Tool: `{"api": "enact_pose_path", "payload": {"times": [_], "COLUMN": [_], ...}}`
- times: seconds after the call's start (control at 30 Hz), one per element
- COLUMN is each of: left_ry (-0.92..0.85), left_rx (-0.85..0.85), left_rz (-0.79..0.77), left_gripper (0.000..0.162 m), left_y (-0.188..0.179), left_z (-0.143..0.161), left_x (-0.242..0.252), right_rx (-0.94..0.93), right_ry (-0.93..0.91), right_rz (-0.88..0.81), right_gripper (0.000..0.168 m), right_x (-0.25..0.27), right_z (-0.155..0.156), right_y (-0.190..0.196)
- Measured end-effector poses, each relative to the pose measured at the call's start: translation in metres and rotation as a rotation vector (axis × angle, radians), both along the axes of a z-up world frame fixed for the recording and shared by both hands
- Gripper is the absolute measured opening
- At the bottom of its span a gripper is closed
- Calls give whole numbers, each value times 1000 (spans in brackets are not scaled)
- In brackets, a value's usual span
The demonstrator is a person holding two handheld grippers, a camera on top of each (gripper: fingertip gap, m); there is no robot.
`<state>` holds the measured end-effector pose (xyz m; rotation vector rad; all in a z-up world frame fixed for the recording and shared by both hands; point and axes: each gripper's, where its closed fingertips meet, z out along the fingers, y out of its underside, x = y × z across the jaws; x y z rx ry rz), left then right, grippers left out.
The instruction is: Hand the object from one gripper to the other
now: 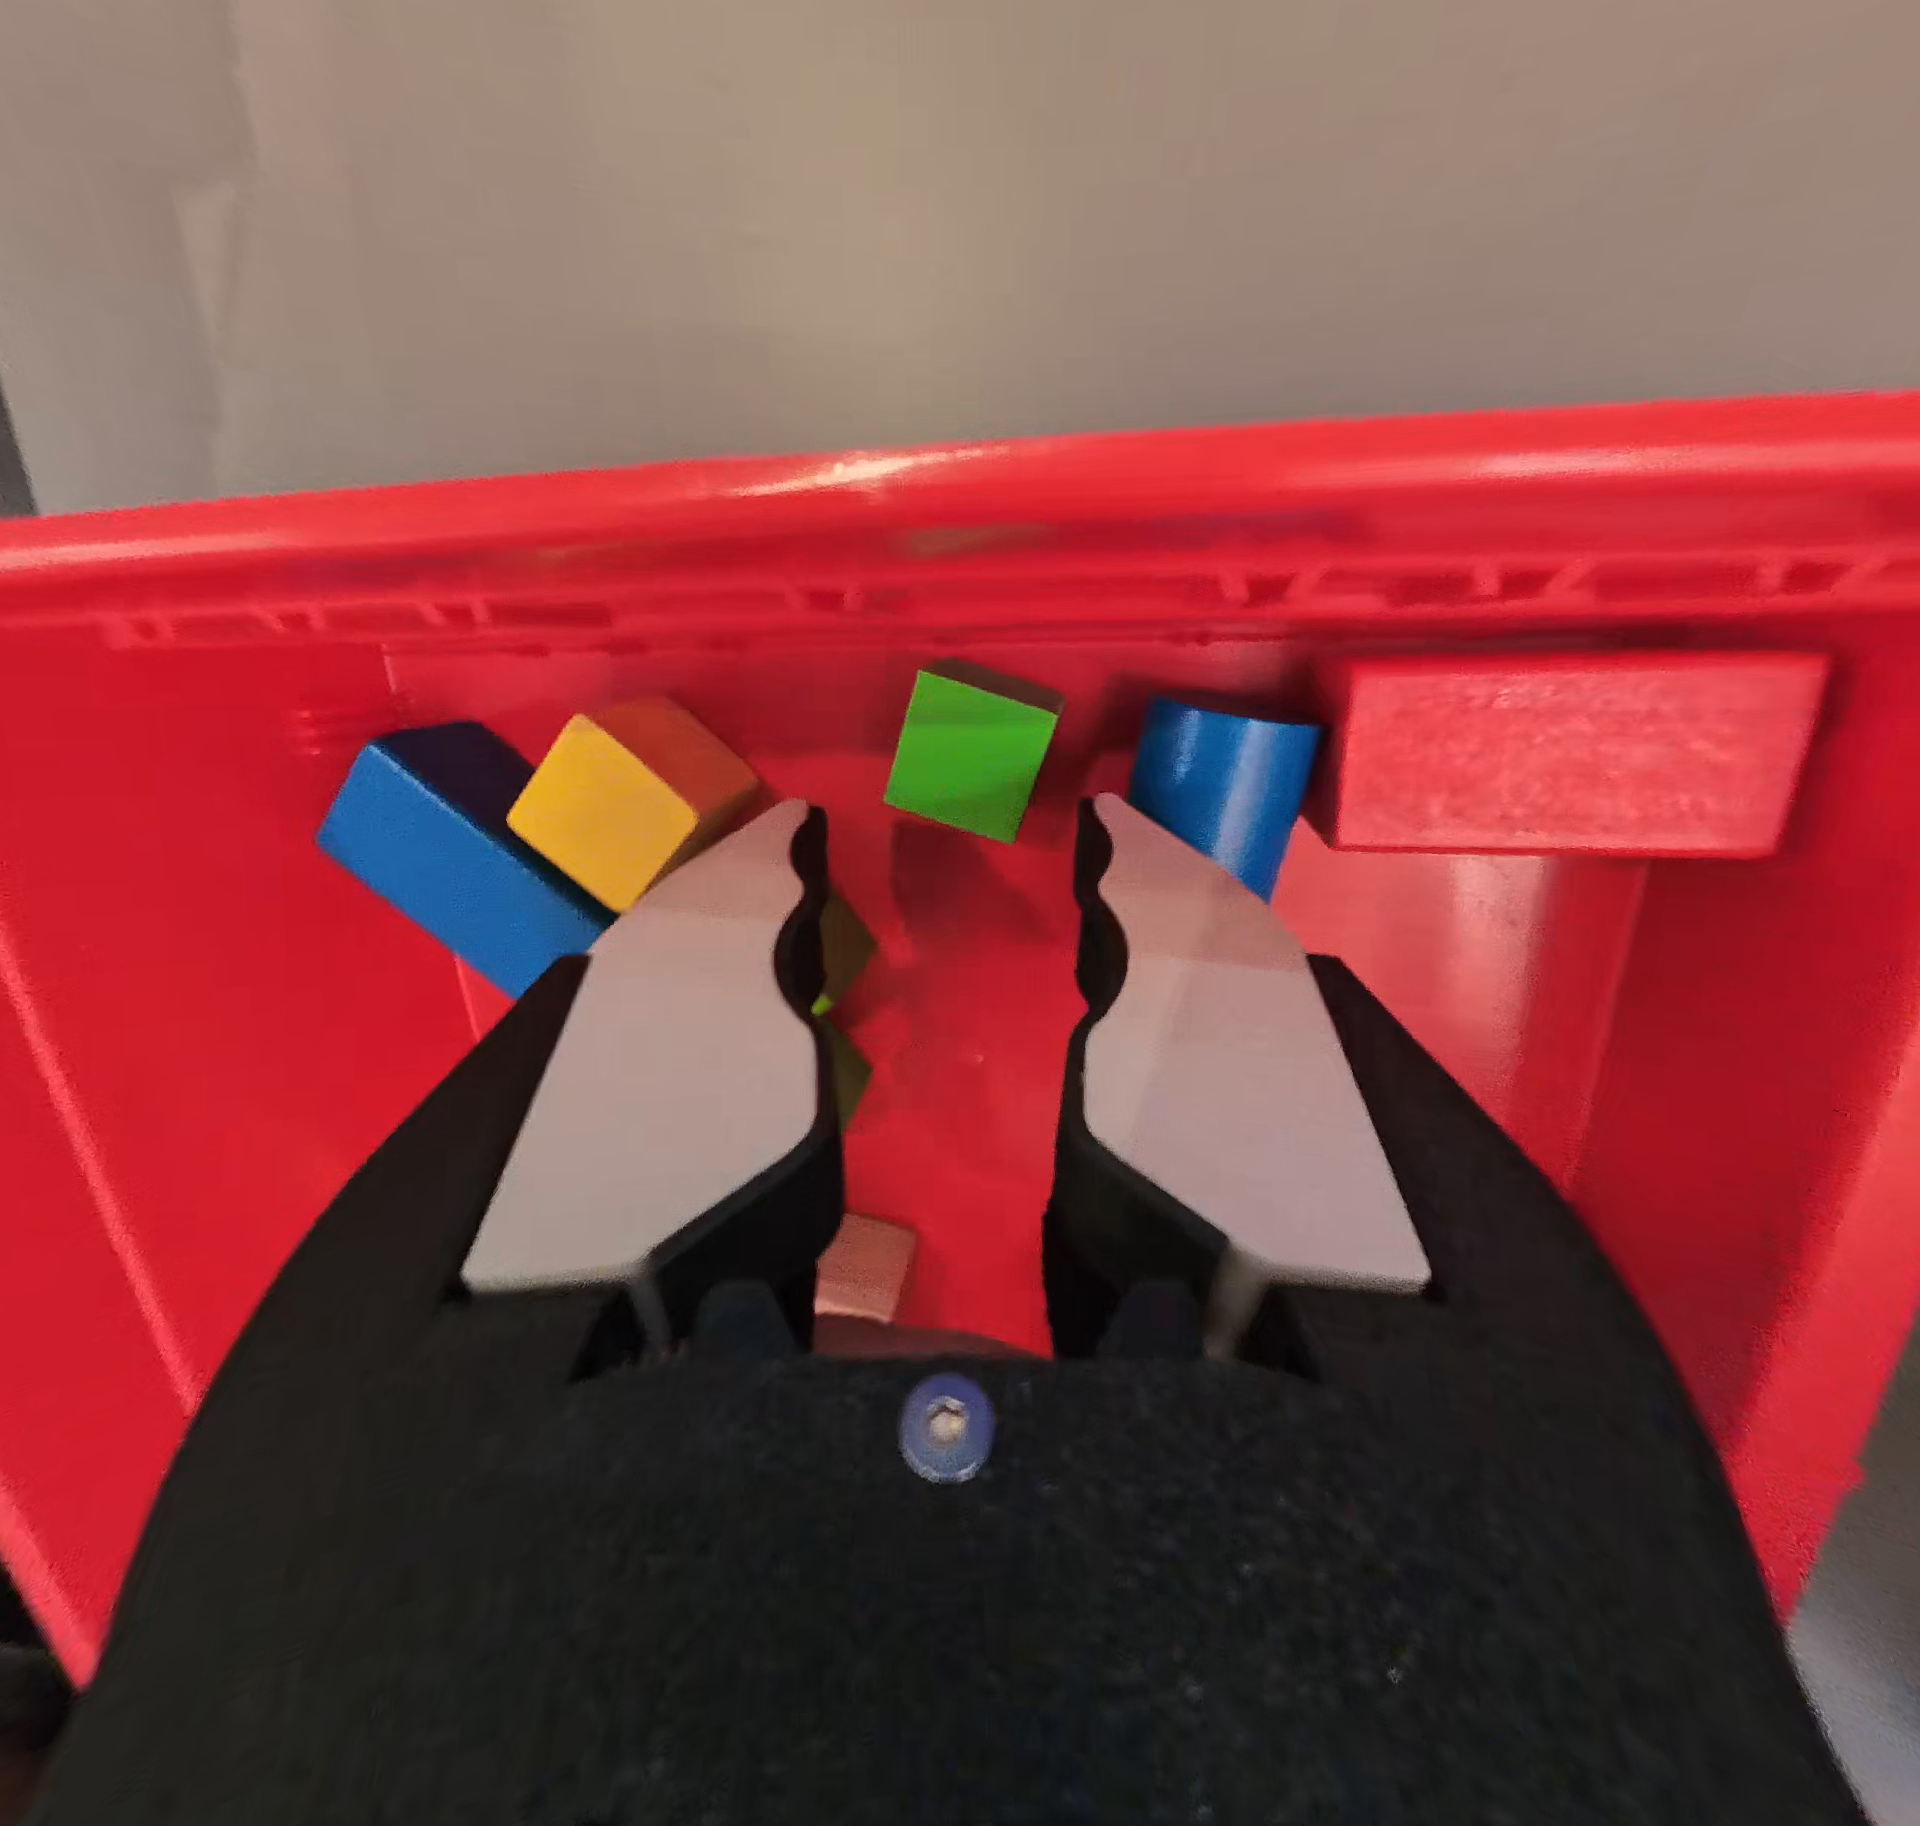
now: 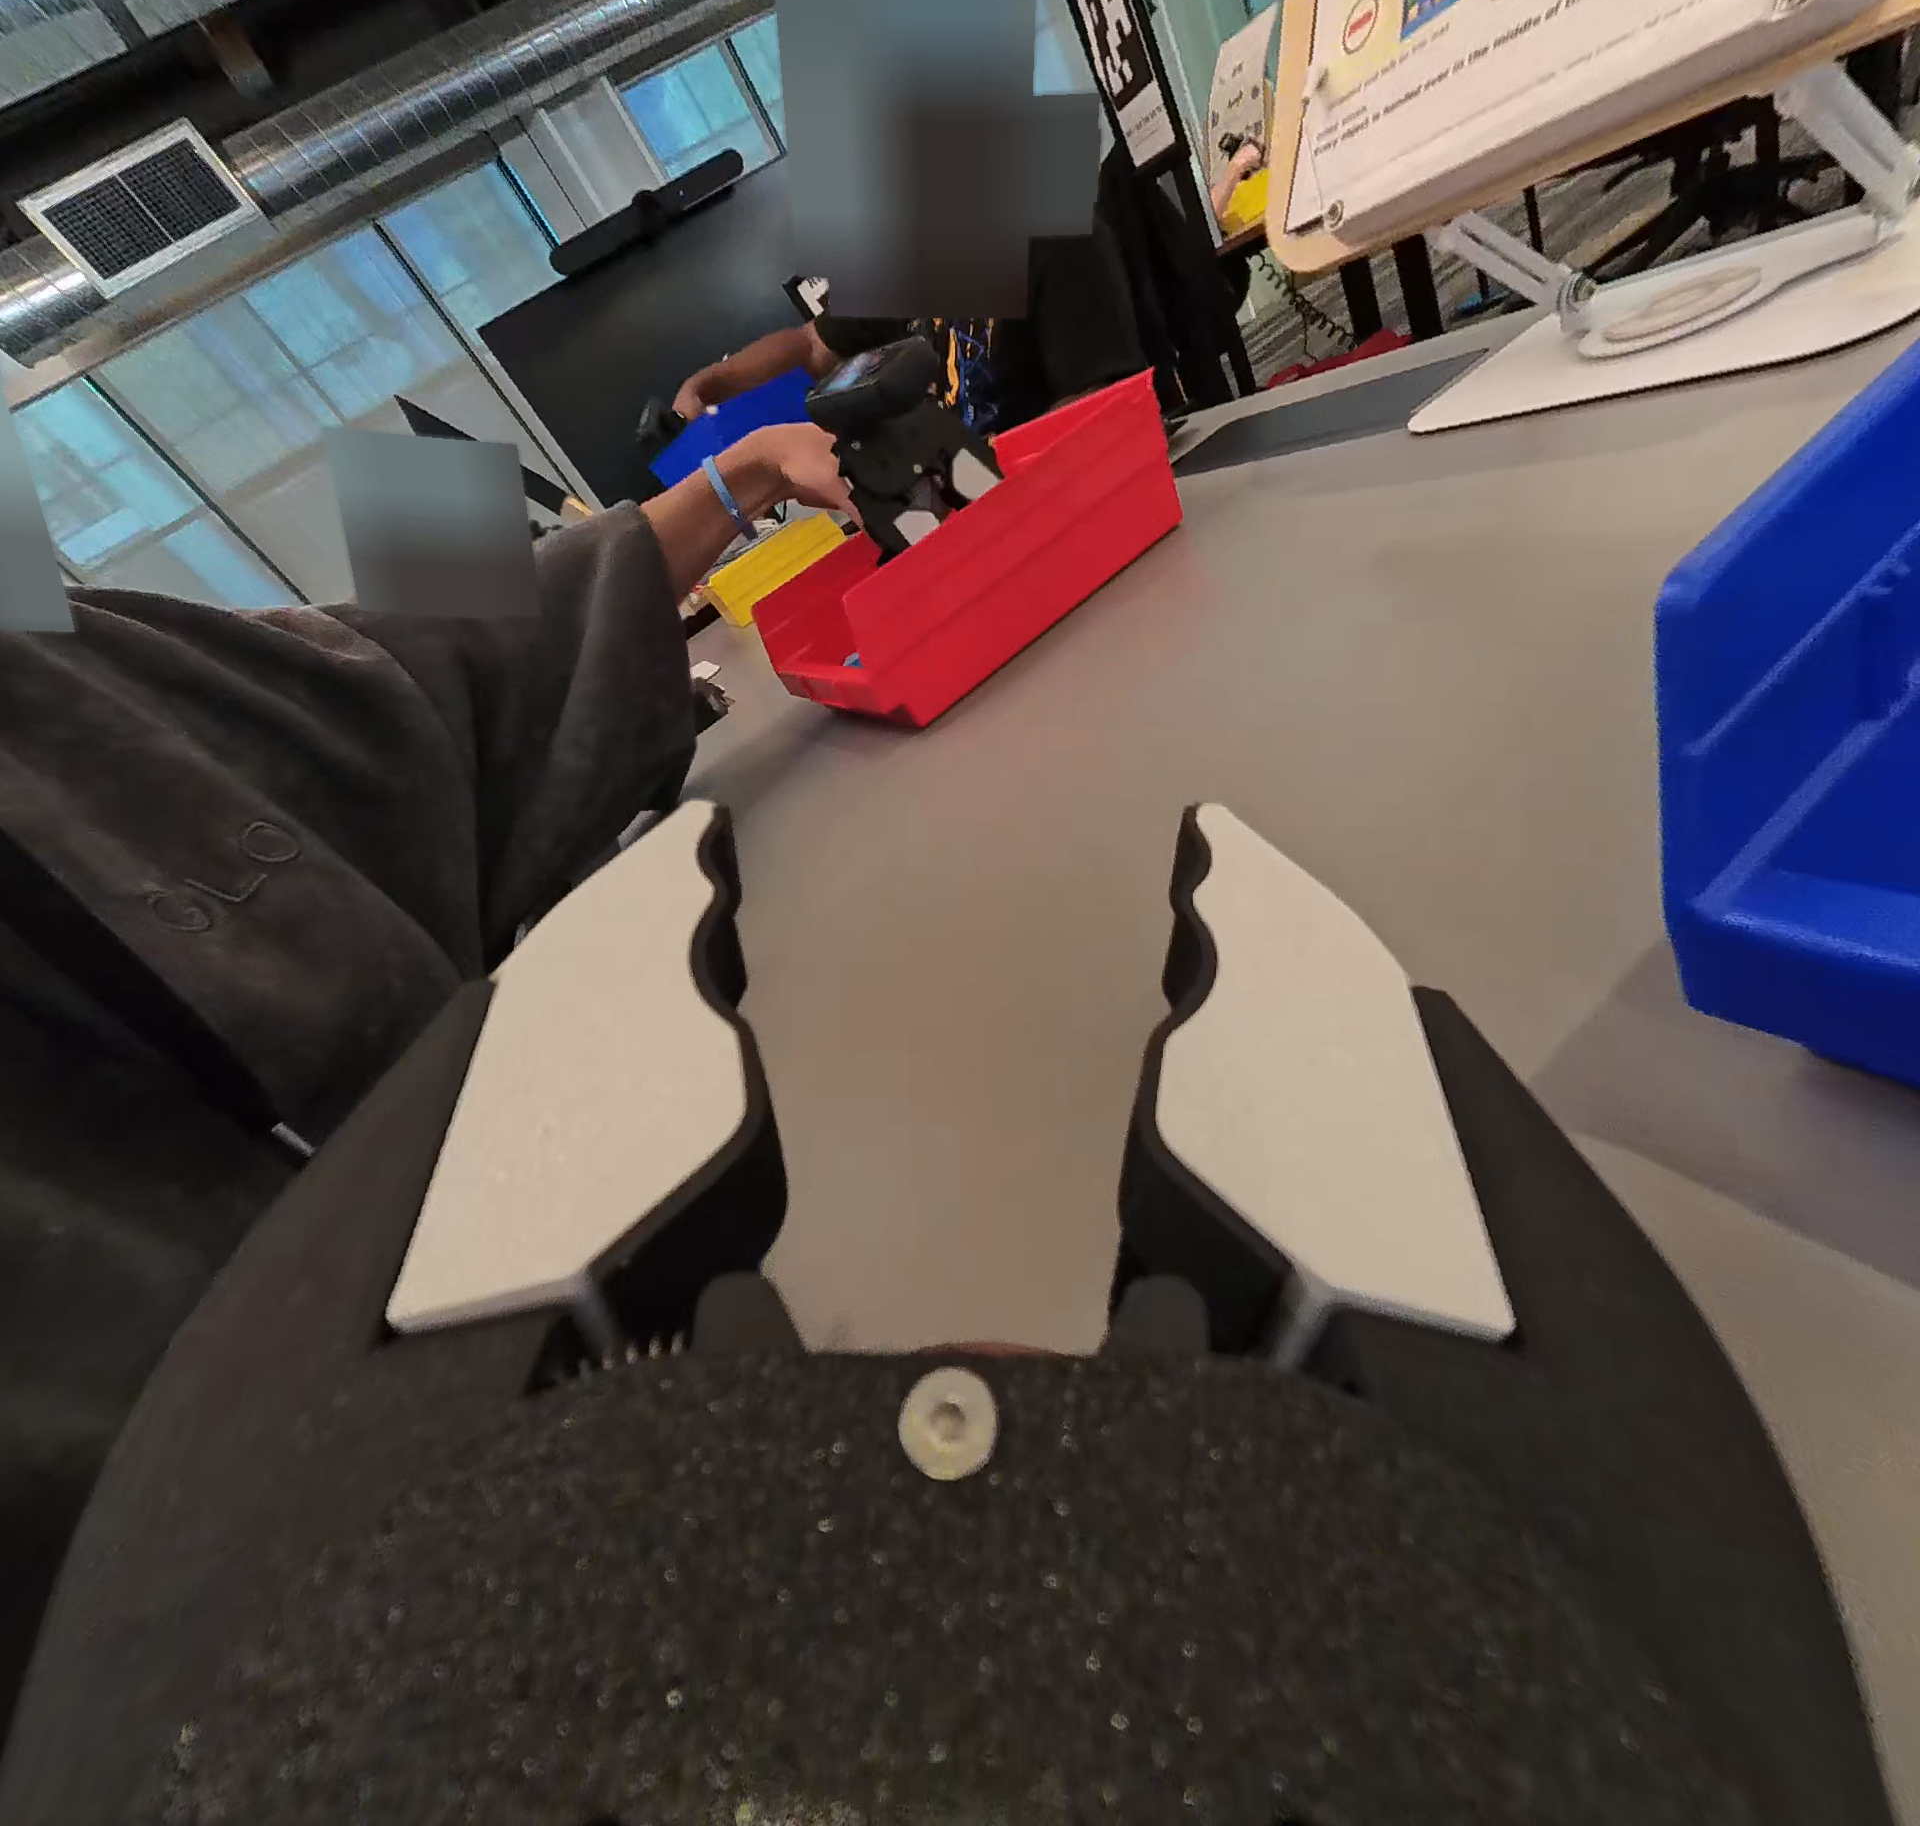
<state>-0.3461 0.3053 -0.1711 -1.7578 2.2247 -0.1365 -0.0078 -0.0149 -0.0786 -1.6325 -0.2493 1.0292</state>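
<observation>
The green block [image 1: 971,753] is lying on the floor of the red bin [image 1: 1039,529], near its far wall, just past the tips of my left tongs [image 1: 945,820]. I am holding those tongs down inside the bin with the jaws apart and nothing between them. To the left of the green block, a yellow block [image 1: 613,810] is leaning on a long blue block [image 1: 436,851], the 2 touching. To its right, a blue cylinder [image 1: 1216,779] is standing just beside a red block [image 1: 1569,753] that is resting against the far wall. A darker green piece [image 1: 847,945] is showing behind my left finger, mostly hidden, and a pale pink block [image 1: 862,1267] is lying near the base of the tongs.

In the right wrist view, my right tongs [image 2: 956,820] are hovering over the grey counter [image 2: 1351,737], jaws wide apart and empty, well apart from the red bin [image 2: 997,571]. My left hand [image 2: 790,467] is holding the left tongs [image 2: 935,498] in that bin. A blue bin [image 2: 1787,789] is sitting on the counter to the right, and a yellow bin [image 2: 774,555] is showing beyond the red one.
</observation>
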Motion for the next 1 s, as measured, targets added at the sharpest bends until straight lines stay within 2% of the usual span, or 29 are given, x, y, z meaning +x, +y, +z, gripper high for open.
{"api": "enact_pose_path", "payload": {"times": [0.2, 0.27, 0.47, 0.57, 0.7, 0.77, 0.9, 1.0], "left_ry": [-24, -11, -9, -118, -443, -594, -944, -1098], "left_rx": [6, -7, 49, 94, 128, 32, -355, -610], "left_rz": [-102, -125, -127, -90, 44, 168, 389, 580], "left_gripper": [38, 30, 29, 28, 28, 28, 28, 28], "left_y": [1, -2, -2, -7, -21, -38, -92, -125], "left_z": [-13, -19, -11, 15, 77, 104, 154, 170], "left_x": [13, 15, 7, 4, 16, 25, 68, 106], "right_rx": [-50, -61, -55, -46, -29, 10, 140, 274], "right_ry": [-4, -4, -3, -10, -103, -205, -362, -482], "right_rz": [30, 40, 46, 61, 79, 84, 126, 143], "right_gripper": [80, 79, 78, 76, 72, 72, 70, 62], "right_x": [-6, -8, -11, -13, -20, -26, -50, -73], "right_z": [-14, -16, -11, -6, -2, 2, 23, 37], "right_y": [13, 15, 14, 14, 21, 31, 56, 80]}}
